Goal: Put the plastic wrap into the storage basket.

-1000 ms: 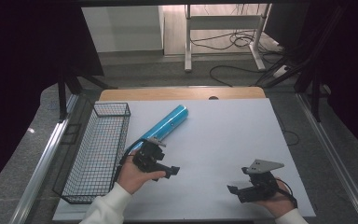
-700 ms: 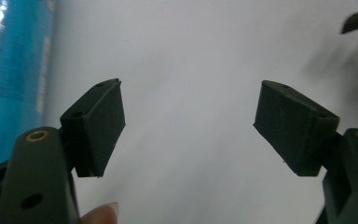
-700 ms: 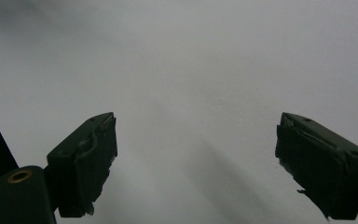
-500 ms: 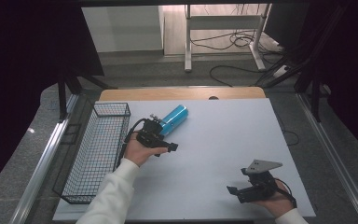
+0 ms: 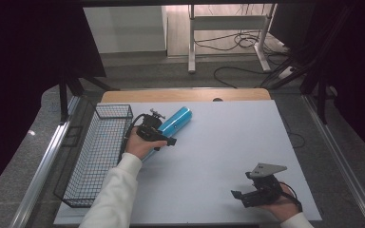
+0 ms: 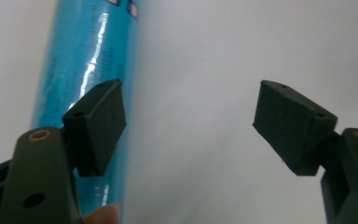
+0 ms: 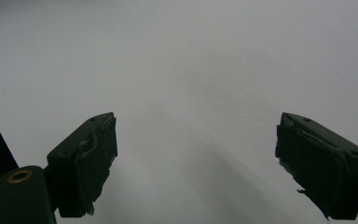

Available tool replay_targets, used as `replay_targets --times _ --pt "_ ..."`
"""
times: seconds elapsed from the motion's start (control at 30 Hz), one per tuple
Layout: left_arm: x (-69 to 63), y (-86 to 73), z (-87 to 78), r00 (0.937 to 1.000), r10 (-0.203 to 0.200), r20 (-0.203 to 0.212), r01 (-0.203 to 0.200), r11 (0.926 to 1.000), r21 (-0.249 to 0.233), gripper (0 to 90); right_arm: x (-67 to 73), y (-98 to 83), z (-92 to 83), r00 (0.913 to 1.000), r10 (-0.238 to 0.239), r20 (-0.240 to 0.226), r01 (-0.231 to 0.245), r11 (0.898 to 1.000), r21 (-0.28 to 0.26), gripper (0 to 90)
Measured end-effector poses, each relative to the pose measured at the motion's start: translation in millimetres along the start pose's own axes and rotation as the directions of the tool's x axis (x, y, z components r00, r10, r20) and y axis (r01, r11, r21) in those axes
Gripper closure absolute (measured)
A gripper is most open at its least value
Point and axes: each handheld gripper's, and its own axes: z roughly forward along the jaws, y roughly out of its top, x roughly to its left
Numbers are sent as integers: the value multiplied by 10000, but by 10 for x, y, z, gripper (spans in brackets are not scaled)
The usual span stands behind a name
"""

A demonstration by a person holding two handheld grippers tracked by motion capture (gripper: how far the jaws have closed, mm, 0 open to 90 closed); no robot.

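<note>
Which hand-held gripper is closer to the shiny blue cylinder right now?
Left. The left hand-held gripper sits right over the shiny blue cylinder, jaws open beside it. The right hand-held gripper rests far off at the table's near right.

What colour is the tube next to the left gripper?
Bright blue, glossy, with small print; the tube shows best in the left gripper view.

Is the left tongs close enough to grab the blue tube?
Probably yes. The left tongs are open right beside the blue tube, one jaw already over it and nothing between. They'd likely need to shift sideways so the tube sits between the jaws.
</note>
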Motion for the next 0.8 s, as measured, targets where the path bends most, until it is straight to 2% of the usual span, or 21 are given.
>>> replay_targets --times 0.1,0.13,0.23,0.3,0.53,0.63,0.8 --pt "68 16 13 9999 -96 -101 95 9999 -94 224 6 0 5 10000 -23 -19 23 10000 8 134" --pt "104 17 46 9995 -141 -288 139 9999 -69 219 7 -1 6 10000 -23 -20 23 10000 14 134" --pt "127 16 75 9992 -152 -378 146 9998 -152 206 6 -2 7 10000 -43 -25 43 10000 35 134" --pt "139 23 73 9980 -98 -626 84 9997 -228 208 7 -5 9 10000 -81 -26 81 10000 54 134" --pt "223 21 104 9968 -101 -794 83 9997 -235 185 9 -8 13 9999 -99 -44 99 9999 88 134" --pt "279 29 153 9952 -162 -966 152 9998 -120 170 9 -8 21 9999 -104 -65 105 9999 122 134" --pt "291 68 197 9923 -90 -1232 109 9998 147 165 11 -10 26 9999 -106 -92 107 9998 167 133"
